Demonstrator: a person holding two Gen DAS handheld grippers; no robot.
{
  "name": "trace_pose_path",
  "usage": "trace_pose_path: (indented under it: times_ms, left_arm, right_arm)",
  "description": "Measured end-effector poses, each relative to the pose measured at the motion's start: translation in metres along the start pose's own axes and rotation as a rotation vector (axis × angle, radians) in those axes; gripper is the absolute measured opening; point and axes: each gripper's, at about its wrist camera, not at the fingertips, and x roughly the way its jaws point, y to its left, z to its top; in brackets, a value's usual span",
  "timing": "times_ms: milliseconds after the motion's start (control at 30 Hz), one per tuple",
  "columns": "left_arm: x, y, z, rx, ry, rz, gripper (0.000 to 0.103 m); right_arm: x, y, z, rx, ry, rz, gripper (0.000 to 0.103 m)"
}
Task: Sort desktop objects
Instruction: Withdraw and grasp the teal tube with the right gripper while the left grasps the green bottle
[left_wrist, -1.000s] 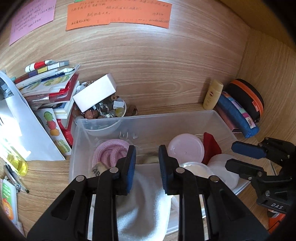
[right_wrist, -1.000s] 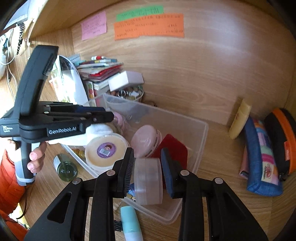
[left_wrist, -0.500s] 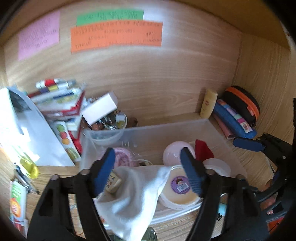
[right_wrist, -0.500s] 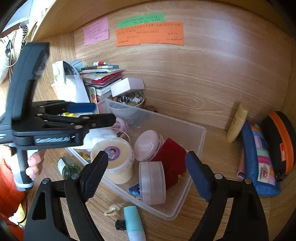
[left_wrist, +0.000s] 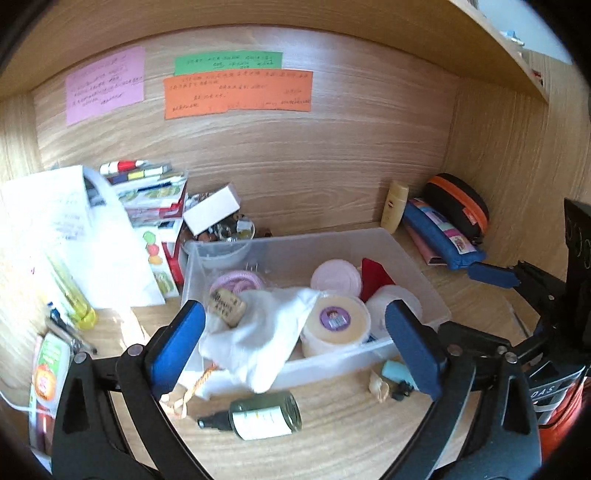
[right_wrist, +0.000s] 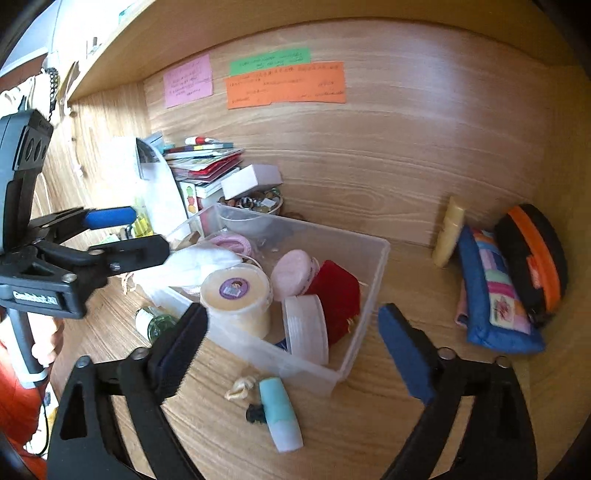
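Along the back of the desk (left_wrist: 351, 435): sticky notes, books and pouches parked against the wall, out of the working area.
Clear plastic bin (left_wrist: 421, 273): sits mid-desk as the collecting spot, long side toward both tools.
White cloth (left_wrist: 258, 343): draped over the bin's near-left rim, half in, half hanging out; probably just let go there.
Cream tub (left_wrist: 334, 325): upright inside the bin, purple round label on the lid, print too small to read.
White lidded jar (right_wrist: 306, 328): on its edge against the bin's near wall, leaning on the red box (right_wrist: 338, 295).
Left tool (left_wrist: 295, 350): jaws opening, spread wide, nothing pinched; cloth and bin lie beyond the fingertips.
Right tool (right_wrist: 291, 350): jaws opening, spread wide, empty; white lidded jar sits beyond the fingertips, untouched.
Left outside the bin: green spray bottle (left_wrist: 264, 415) lying on its side, teal-capped brush (right_wrist: 279, 419) beside a small knot of cord, both likely next to sort.
Writing: "GenRobot.AI" partly legible on the left tool's body in the right view; "DAS" on the right tool's body; handwriting on the orange note (left_wrist: 238, 94) unreadable.
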Motion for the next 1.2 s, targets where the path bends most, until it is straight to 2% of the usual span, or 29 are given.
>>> trace_pose_path:
  times_ms: [167, 300, 500, 600, 633, 733, 967, 1133, 1200]
  left_arm:
    - [-0.008, 0.013, -0.018, -0.031, 0.015, 0.049, 0.100]
    - [-0.003, 0.027, -0.036, -0.083, 0.070, 0.070, 0.100]
    - [0.008, 0.036, -0.064, -0.120, 0.147, 0.054, 0.100]
    - [0.018, 0.035, -0.074, -0.118, 0.181, 0.007, 0.100]
    - [0.023, 0.034, -0.078, -0.116, 0.195, -0.001, 0.100]
    - [0.035, 0.030, -0.083, -0.116, 0.222, -0.007, 0.100]
    - [0.053, 0.023, -0.080, -0.113, 0.254, 0.000, 0.100]
    - [0.059, 0.019, -0.081, -0.087, 0.240, 0.052, 0.100]
    - [0.061, 0.019, -0.081, -0.088, 0.236, 0.057, 0.100]
  right_arm:
    - [-0.012, -0.004, -0.012, 0.037, -0.009, -0.019, 0.101]
    - [-0.005, -0.010, -0.026, 0.079, -0.004, -0.040, 0.103]
    - [0.015, -0.015, -0.045, 0.122, 0.059, -0.019, 0.102]
    - [0.024, -0.017, -0.050, 0.111, 0.092, -0.067, 0.102]
    - [0.025, -0.018, -0.050, 0.110, 0.101, -0.056, 0.102]
    - [0.024, -0.019, -0.054, 0.116, 0.111, -0.011, 0.102]
    - [0.025, -0.003, -0.059, 0.034, 0.142, 0.016, 0.100]
    - [0.034, 0.008, -0.065, -0.023, 0.185, 0.006, 0.087]
    - [0.039, 0.009, -0.066, -0.031, 0.207, 0.004, 0.079]
